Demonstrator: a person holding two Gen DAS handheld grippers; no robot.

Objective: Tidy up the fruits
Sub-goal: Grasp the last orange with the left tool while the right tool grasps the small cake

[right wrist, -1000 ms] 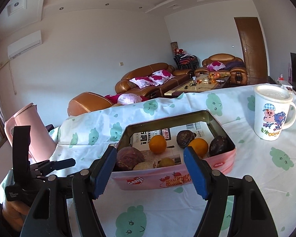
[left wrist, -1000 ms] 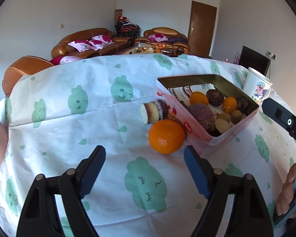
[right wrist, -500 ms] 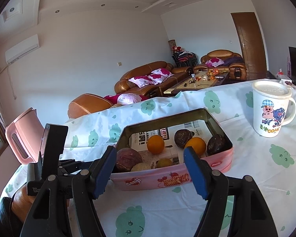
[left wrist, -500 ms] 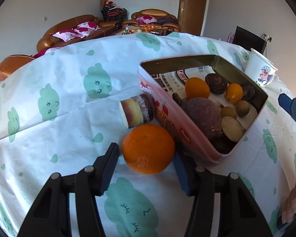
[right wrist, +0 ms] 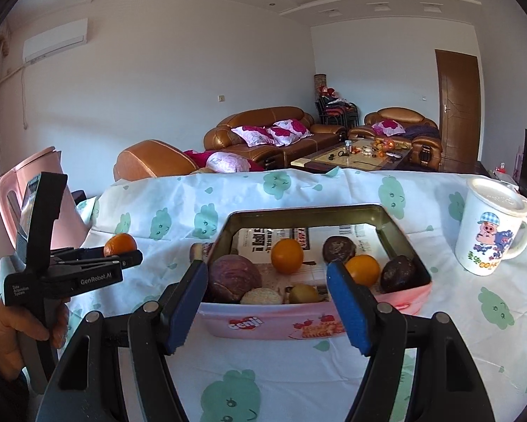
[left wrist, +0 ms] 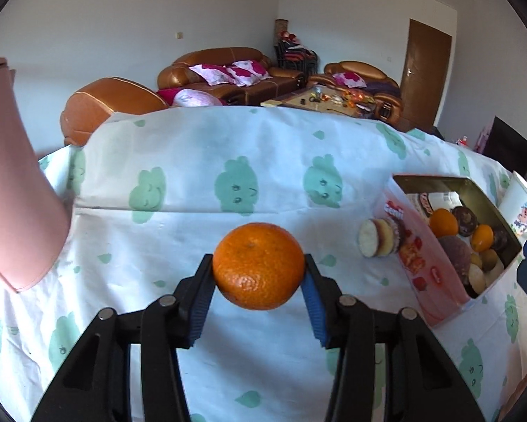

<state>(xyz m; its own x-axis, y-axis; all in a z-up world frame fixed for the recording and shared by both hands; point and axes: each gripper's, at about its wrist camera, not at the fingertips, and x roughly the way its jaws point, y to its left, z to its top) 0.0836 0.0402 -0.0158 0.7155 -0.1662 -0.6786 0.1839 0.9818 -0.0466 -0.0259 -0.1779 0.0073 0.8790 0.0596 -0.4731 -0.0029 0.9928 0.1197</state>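
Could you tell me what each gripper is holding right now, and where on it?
The left gripper pinches the orange across its sides; the right gripper is open, holding nothing.

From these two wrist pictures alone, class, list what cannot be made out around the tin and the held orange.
- Left wrist view: the underside of the orange, so its clearance above the tablecloth cannot be told.
- Right wrist view: the sliced piece behind the tin; the tin's wall hides nearly all of it.
- Right wrist view: the tin's near fruit, partly covered by the right gripper fingers.
- Left wrist view: the pink jug, cut off by the frame edge.
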